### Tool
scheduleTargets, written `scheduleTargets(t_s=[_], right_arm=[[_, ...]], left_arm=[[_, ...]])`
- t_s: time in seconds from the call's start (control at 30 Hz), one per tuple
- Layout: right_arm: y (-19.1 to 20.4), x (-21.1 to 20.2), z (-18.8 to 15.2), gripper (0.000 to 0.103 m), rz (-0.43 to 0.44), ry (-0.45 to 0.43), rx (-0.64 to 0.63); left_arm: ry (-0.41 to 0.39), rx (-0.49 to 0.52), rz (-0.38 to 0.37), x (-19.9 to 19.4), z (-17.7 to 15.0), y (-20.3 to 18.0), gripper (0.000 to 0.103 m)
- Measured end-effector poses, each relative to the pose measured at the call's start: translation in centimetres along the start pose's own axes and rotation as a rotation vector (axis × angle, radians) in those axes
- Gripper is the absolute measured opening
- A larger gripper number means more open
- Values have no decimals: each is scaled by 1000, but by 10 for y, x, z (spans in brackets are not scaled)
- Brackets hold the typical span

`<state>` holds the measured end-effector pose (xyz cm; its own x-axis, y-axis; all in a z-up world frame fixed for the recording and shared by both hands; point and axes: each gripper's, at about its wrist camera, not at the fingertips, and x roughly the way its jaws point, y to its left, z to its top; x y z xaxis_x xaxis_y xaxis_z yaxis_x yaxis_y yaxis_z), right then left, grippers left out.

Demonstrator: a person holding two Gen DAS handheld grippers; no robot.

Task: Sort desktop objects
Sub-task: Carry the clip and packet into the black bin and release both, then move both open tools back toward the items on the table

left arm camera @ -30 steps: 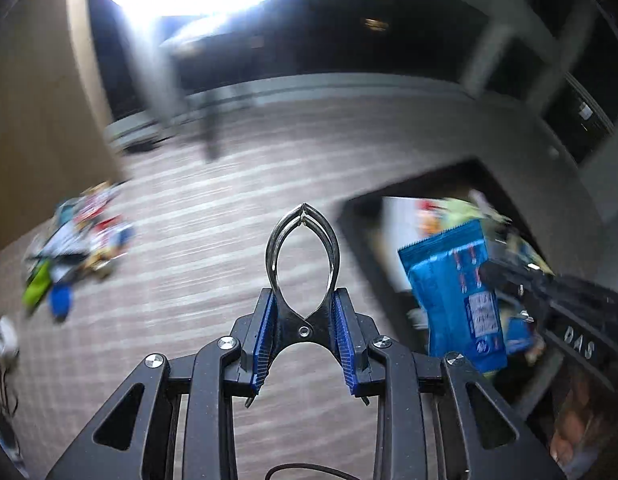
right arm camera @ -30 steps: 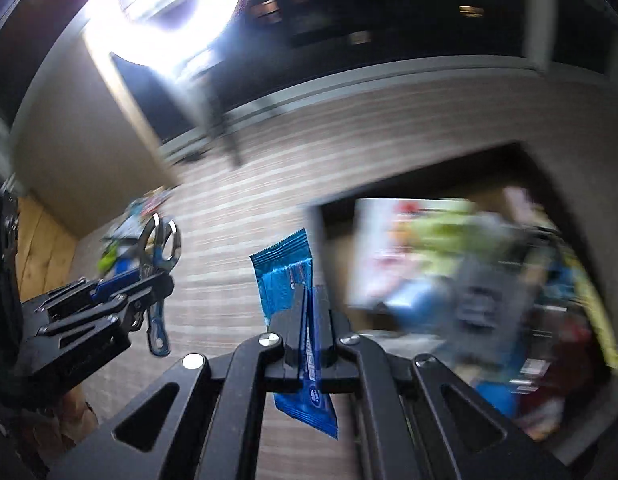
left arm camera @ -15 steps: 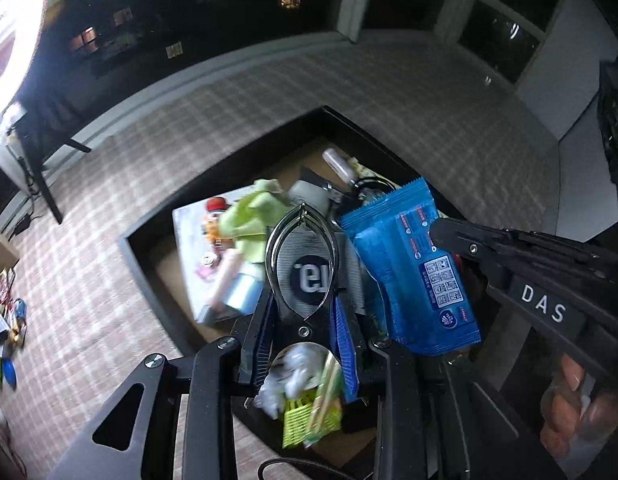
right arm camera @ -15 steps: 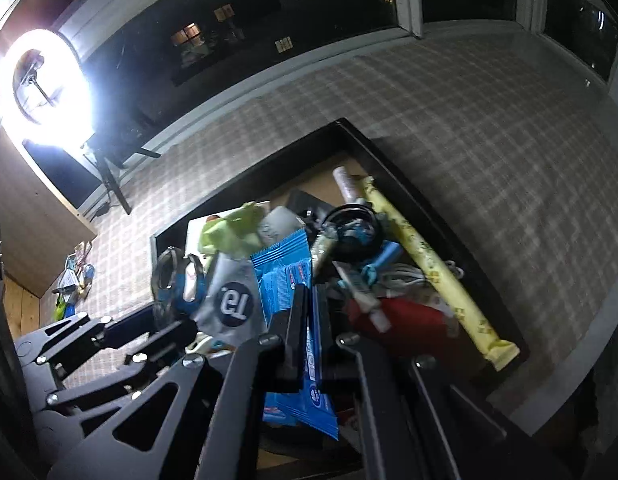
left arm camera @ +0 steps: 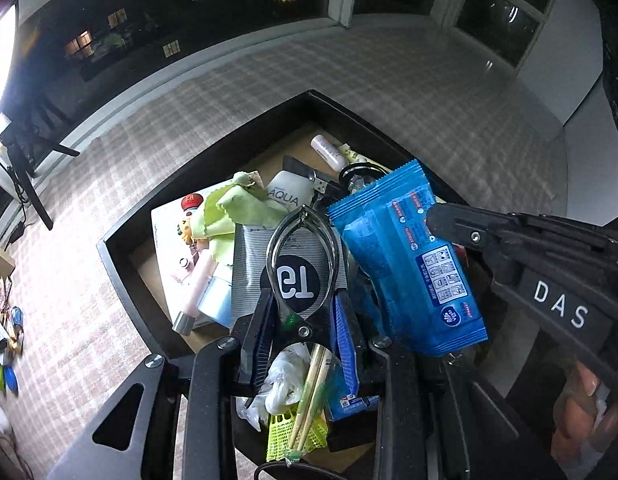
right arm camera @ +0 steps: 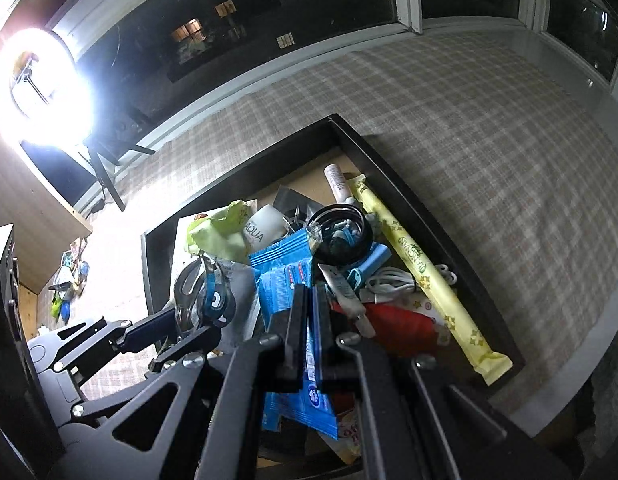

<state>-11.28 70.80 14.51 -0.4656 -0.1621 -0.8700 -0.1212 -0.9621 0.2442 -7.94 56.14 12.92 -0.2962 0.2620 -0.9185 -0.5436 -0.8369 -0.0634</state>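
My left gripper (left arm camera: 303, 320) is shut on a metal pliers-like tool (left arm camera: 335, 258), whose looped silver jaws stick out ahead of the fingers. It hangs above a black tray (left arm camera: 121, 276) crowded with objects. My right gripper (right arm camera: 311, 292) is shut on a blue snack packet (right arm camera: 281, 272), which is held on edge over the same tray (right arm camera: 393, 192). In the left wrist view the blue packet (left arm camera: 405, 264) sits just right of the tool, with the right gripper (left arm camera: 441, 220) clamped on its side. The left gripper (right arm camera: 197, 300) shows at the lower left of the right wrist view.
The tray holds several things: a green cloth (left arm camera: 233, 212), a white AQUA tube (right arm camera: 265, 224), a grey T9 box (left arm camera: 249, 256), a long yellow packet (right arm camera: 421, 264), a black ring (right arm camera: 341, 232), a white cable (right arm camera: 393, 280). Small items (left arm camera: 5, 320) lie far left on the chequered cloth. A ring light (right arm camera: 45, 88) glares.
Both grippers swung with their loads from over the bare chequered cloth to above the tray, which came close below them. In the last half second they barely shifted.
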Motion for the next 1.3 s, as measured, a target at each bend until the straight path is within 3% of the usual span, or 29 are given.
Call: scheduleTargets(t_s=[0.3, 0.47, 0.57, 0.87, 1.1, 1.3], right_arm=[[-1, 2, 5, 3, -15, 13, -11], [1, 0, 4, 9, -30, 21, -14], [2, -3, 4, 15, -35, 17, -13], [21, -14, 4, 16, -31, -7, -40], [82, -10, 9, 16, 22, -11, -121], [161, 9, 12, 21, 82, 11, -240]], left_arm=[[8, -4, -15, 1, 1, -2, 28], [-19, 16, -15, -8, 2, -6, 38], [-27, 17, -20, -12, 2, -6, 38], [-57, -7, 1, -26, -3, 16, 38], [-73, -83, 59, -45, -20, 78, 38], [-74, -222, 145, -60, -49, 173, 38]])
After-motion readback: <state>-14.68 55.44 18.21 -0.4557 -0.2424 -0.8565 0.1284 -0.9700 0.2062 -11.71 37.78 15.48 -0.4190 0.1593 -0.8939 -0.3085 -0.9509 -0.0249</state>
